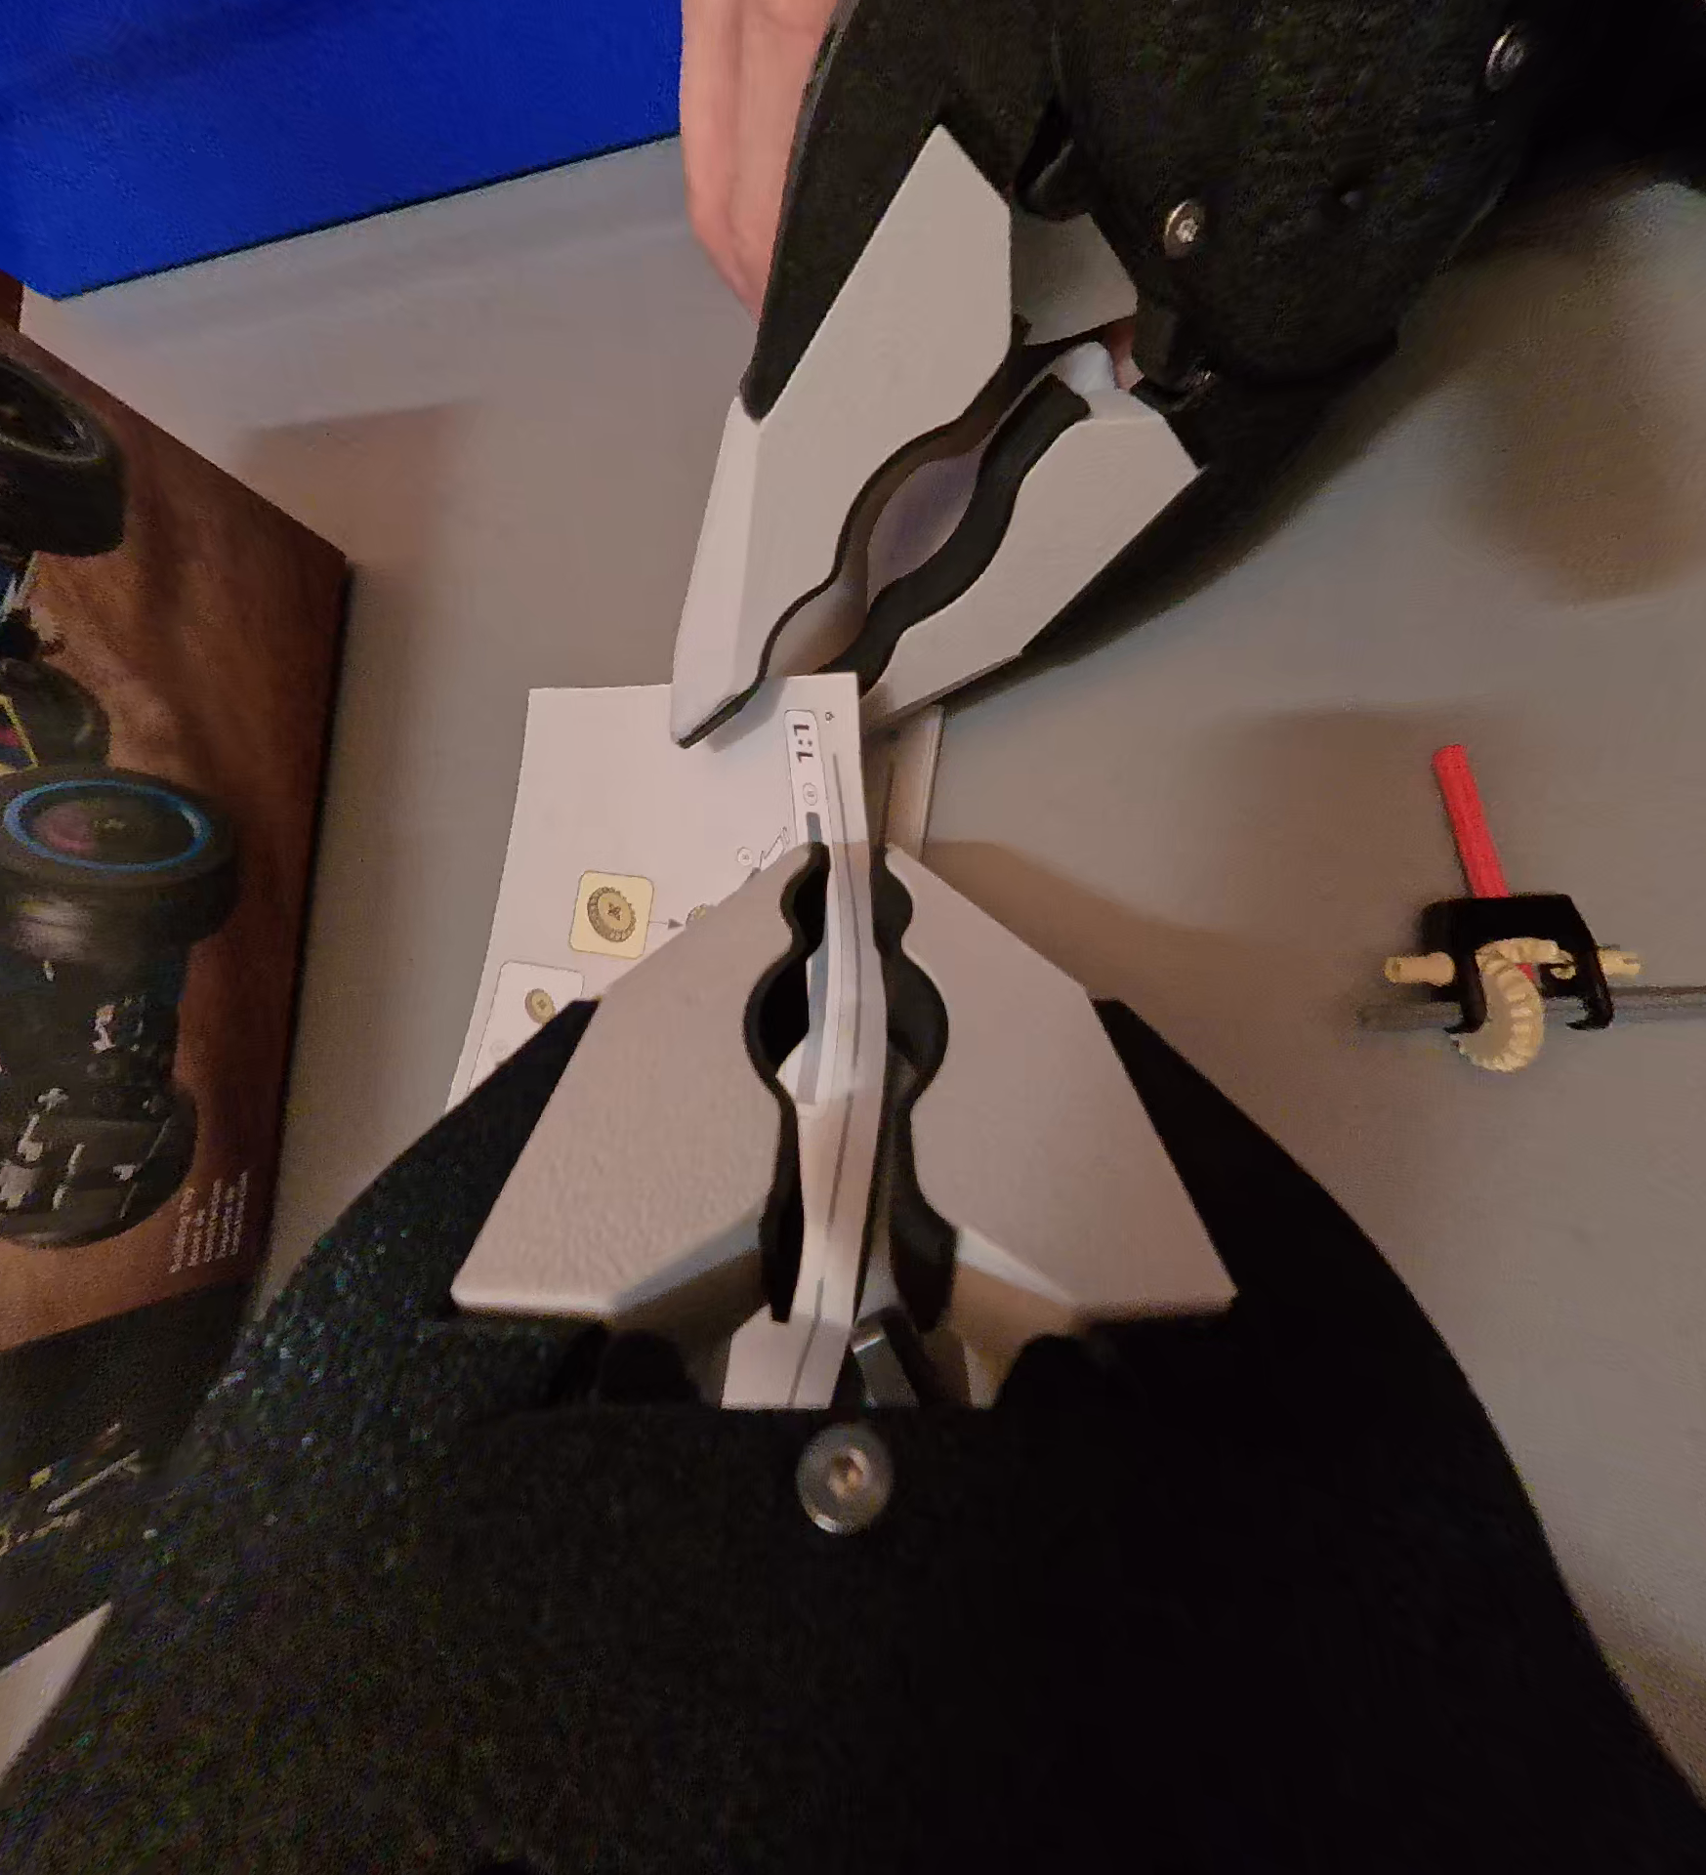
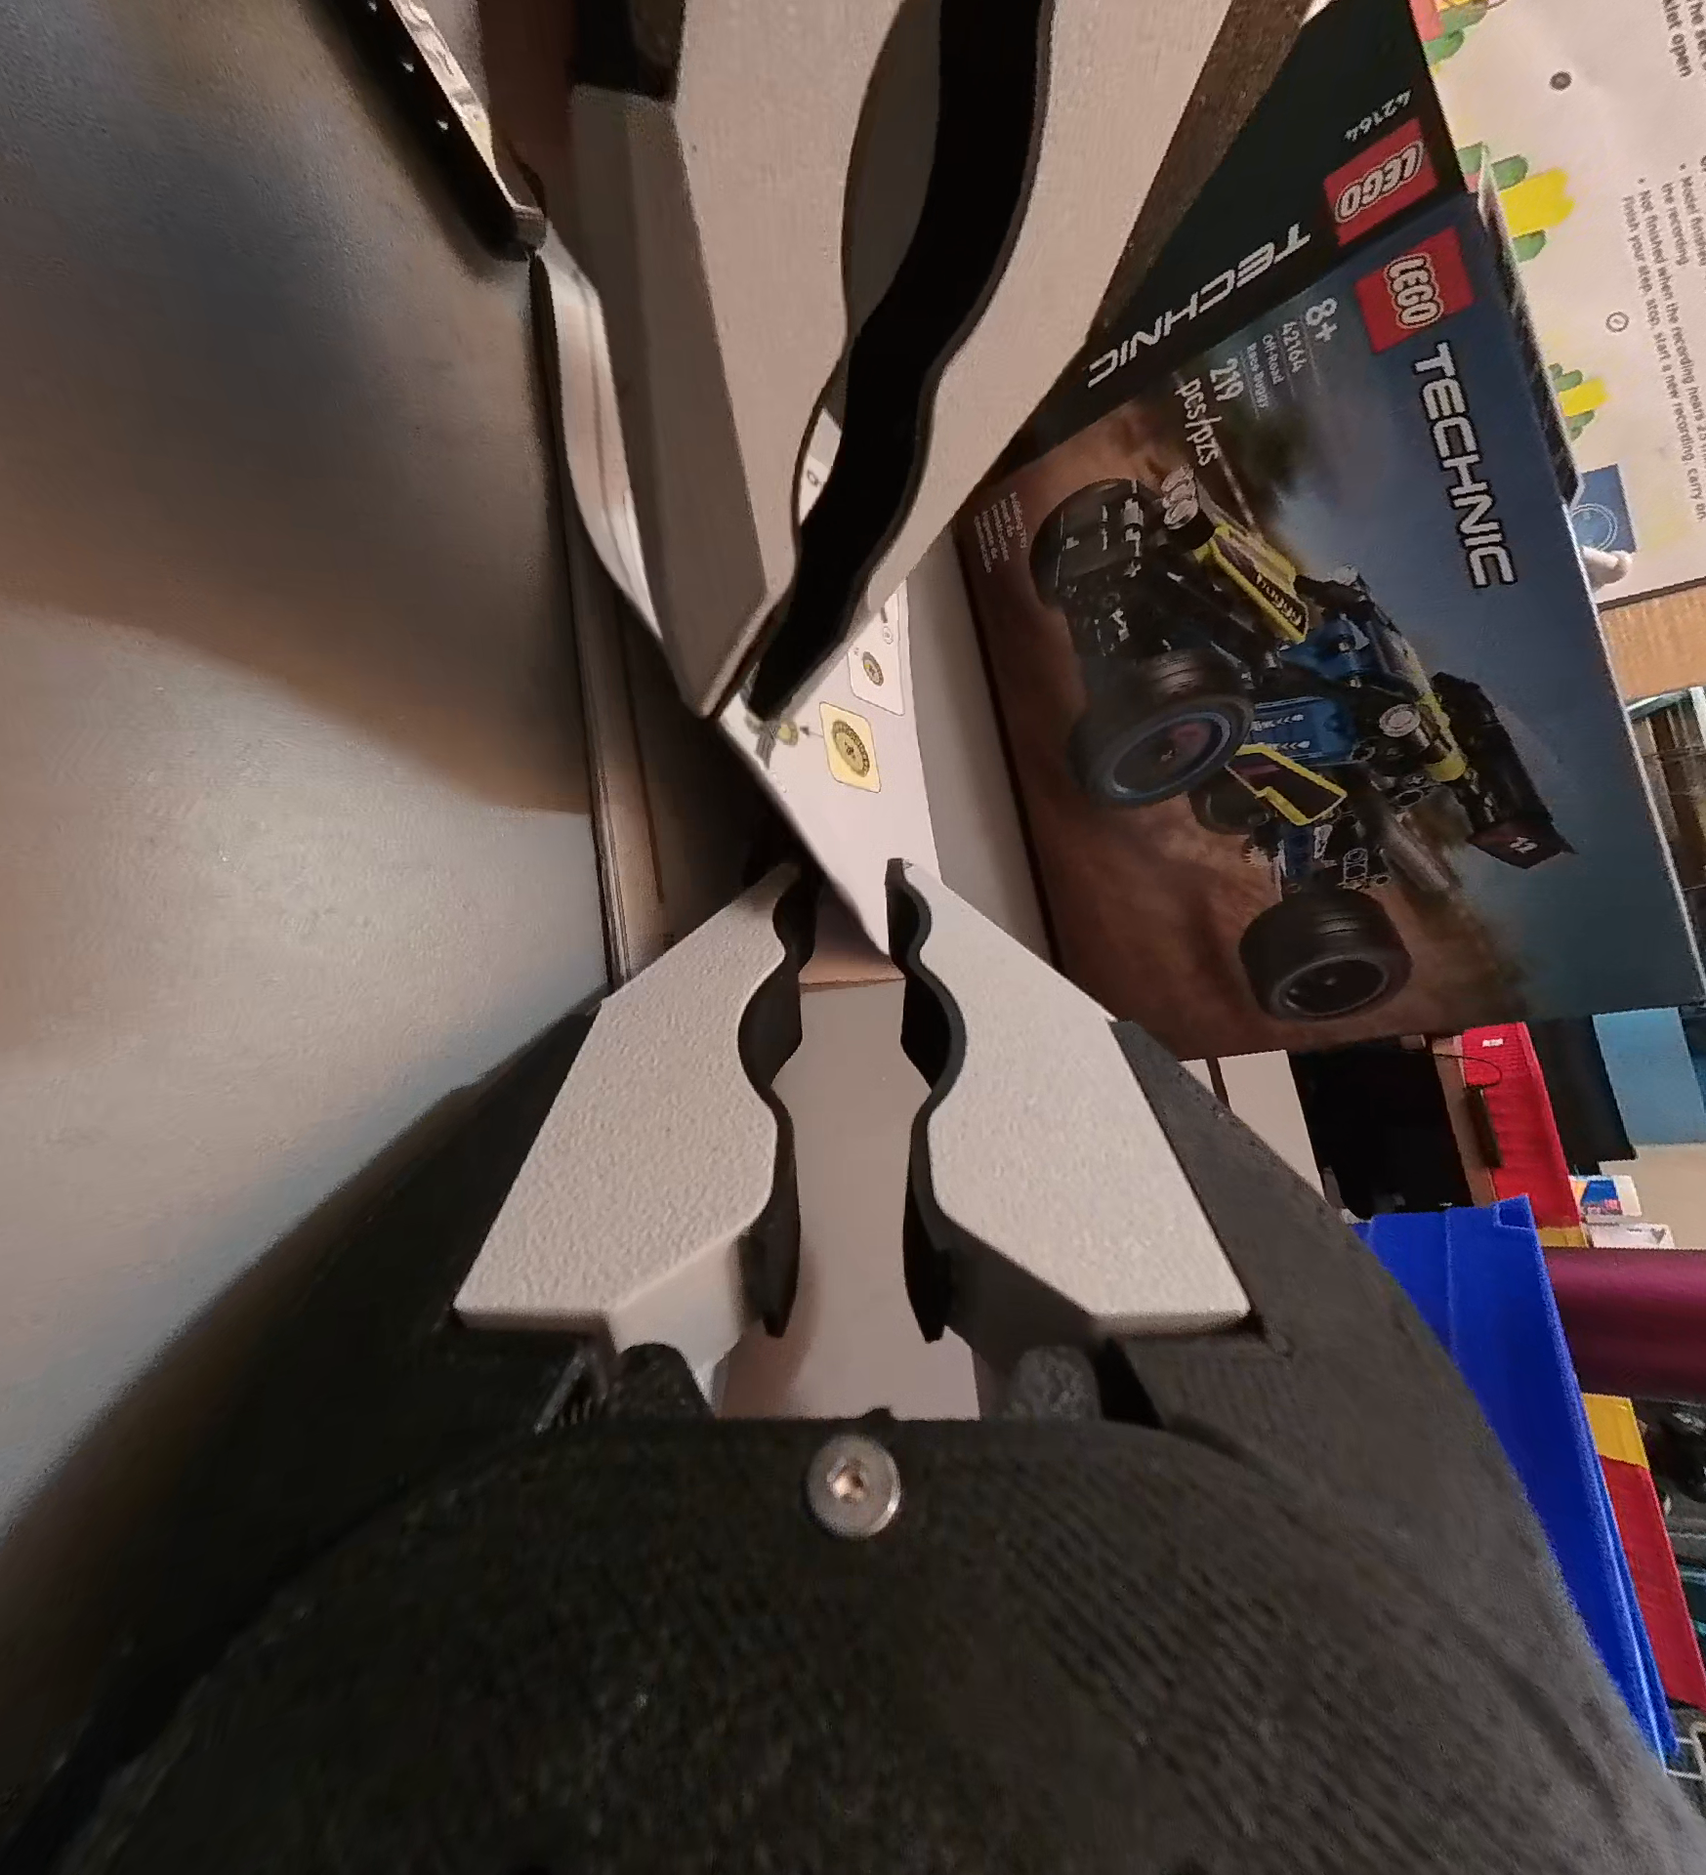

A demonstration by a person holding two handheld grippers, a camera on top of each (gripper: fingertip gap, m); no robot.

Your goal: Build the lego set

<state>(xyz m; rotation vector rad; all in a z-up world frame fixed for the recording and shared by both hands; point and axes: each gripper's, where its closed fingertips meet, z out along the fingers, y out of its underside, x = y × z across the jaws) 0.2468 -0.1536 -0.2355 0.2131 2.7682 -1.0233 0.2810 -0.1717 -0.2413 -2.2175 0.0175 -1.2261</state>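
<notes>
The white instruction booklet lies open on the grey table. My left gripper is shut on a lifted page of it, which curves up between the pads. My right gripper comes in from the far side; its jaws stand a little apart, with the page's edge between the tips. In the right wrist view, the right gripper is open around the booklet's corner, with the left gripper just above. A small black frame assembly with a tan gear, a grey axle and a red axle lies to the right.
The set's box lies at the left of the booklet; it also shows in the right wrist view. A blue bin stands at the back left. A person's hand holds the right gripper. About 4 centimeters separates my left fingertips from my right. My left gripper's tips are some 11 centimeters from the red axle.
</notes>
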